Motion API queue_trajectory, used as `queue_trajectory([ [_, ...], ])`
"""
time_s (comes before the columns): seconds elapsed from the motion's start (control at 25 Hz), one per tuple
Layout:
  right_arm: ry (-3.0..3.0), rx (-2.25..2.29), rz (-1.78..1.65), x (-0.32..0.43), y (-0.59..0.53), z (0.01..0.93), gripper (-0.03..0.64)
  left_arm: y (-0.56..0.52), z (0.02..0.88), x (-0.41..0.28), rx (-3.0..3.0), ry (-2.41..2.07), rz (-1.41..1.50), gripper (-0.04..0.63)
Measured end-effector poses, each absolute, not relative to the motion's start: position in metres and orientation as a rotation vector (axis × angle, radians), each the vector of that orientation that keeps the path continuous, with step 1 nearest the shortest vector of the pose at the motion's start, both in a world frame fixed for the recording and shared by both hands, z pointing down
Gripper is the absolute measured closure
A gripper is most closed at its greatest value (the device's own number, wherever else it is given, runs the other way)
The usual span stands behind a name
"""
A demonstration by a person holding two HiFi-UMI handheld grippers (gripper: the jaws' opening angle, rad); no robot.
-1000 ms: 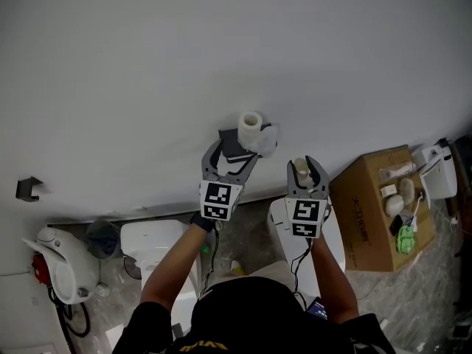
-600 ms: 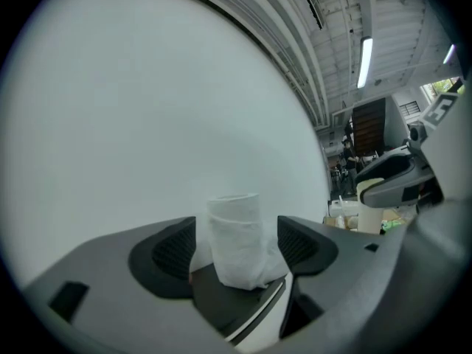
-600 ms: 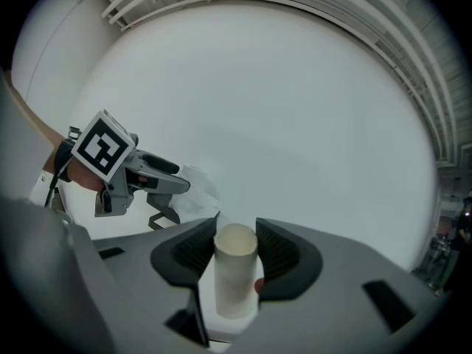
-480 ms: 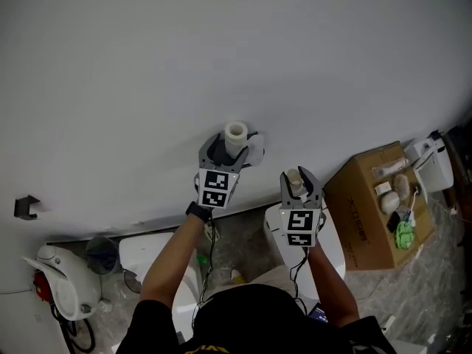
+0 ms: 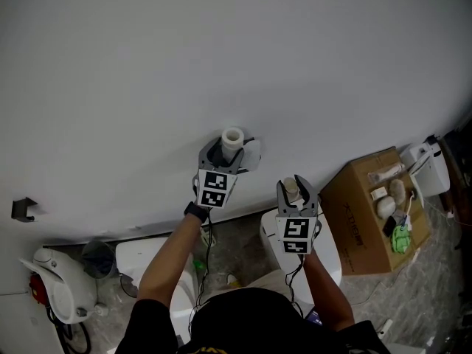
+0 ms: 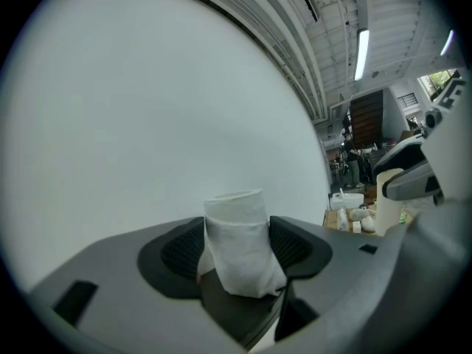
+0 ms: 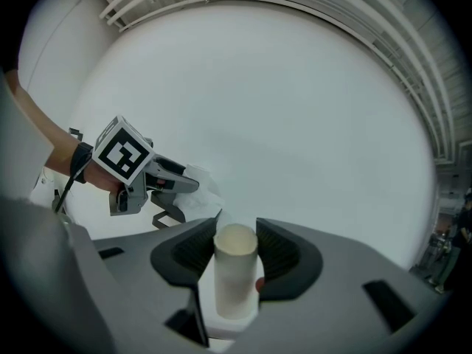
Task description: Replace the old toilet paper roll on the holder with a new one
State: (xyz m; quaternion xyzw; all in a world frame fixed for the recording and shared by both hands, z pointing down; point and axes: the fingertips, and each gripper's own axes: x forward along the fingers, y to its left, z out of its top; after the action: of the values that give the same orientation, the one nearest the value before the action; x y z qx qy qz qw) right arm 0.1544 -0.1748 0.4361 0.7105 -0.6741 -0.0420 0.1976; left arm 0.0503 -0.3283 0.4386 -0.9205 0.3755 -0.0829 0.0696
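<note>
Both paper roll [image 6: 240, 242] and cardboard tube [image 7: 234, 279] stand upright, axes vertical

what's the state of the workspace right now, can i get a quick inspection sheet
surface: plain white wall, unmarked
job's things: thin white toilet paper roll at the wall; cream tube
clutter: cardboard box with small items on top; black wall bracket
grippers: left gripper fingers have just been closing and now touch the toilet paper roll on both sides; right gripper grips the tube upright
cables: black cable trailing from each gripper along the arm
surroundings: grey stone floor
</note>
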Motion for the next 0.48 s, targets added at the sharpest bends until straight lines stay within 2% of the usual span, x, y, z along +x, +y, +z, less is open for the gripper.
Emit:
queue_trajectory([
  [0.48, -1.876, 1.991, -0.122, 0.1562, -0.1745, 0.4361, 0.449, -0.3268, 0.4367, 0.0518, -2.765, 1.136, -0.25, 0.324],
])
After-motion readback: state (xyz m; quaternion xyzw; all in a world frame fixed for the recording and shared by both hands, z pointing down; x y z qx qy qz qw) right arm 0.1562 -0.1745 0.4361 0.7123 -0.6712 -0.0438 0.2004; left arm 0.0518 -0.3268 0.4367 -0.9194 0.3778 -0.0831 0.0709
